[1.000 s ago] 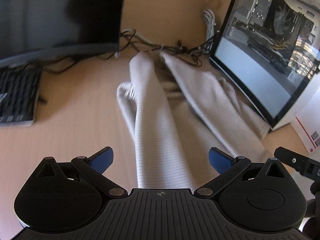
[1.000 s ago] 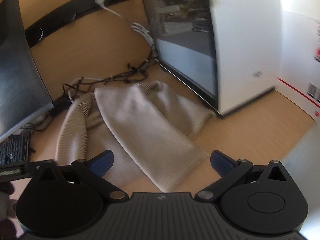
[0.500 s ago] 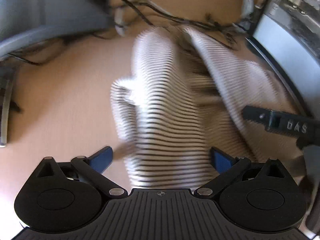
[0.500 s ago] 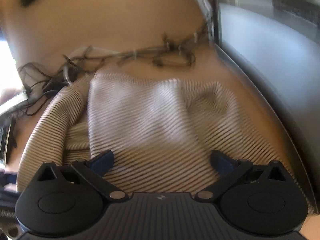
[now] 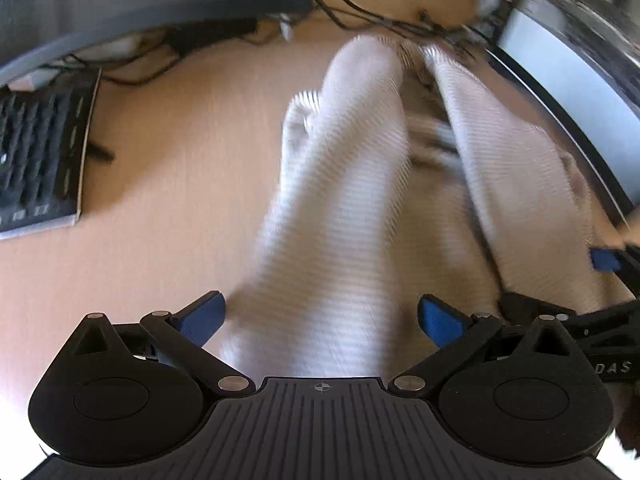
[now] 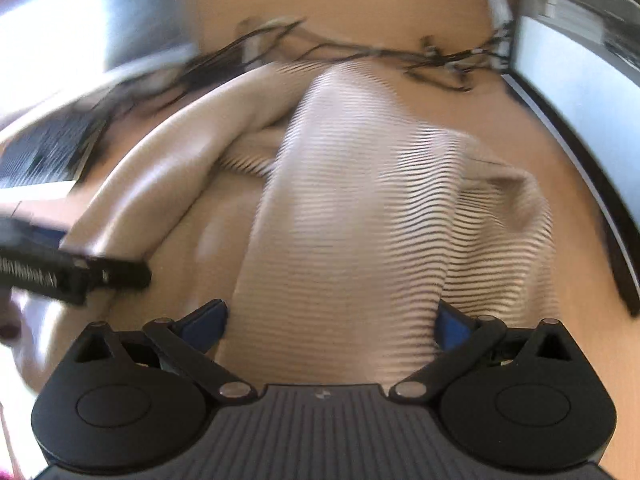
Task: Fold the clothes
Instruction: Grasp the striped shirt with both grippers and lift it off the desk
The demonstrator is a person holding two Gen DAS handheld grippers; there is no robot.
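- Garment (image 5: 340,216): striped knit, pale w/ thin dark stripes, on wooden worktop (image 5: 168,184) between keyboard (image 5: 36,160) on the left and PC case (image 5: 580,80) on the right; cable tangle (image 6: 360,48) just past its far end.
- Progress: not a flat finished rectangle. Two long lobes w/ a rumpled trough between them, right lobe has a bunched corner near the case. Could be sides already brought in, or just a loose heap getting picked up – can't settle which from this. Crosswise fold + flattening look outstanding either way.
- Orientation: long axis runs near-to-far, from the tongs toward the cables; lobes converge at the far end, spread at the near end. Which end is collar/hem: can't tell, motion blur.
- Left tongs (image 5: 320,316): jaws wide apart, straddling near end of left lobe; gripping nothing.
- Right tongs (image 6: 332,324): jaws wide apart, cloth between the blue pads, not clamped as far as I can see.
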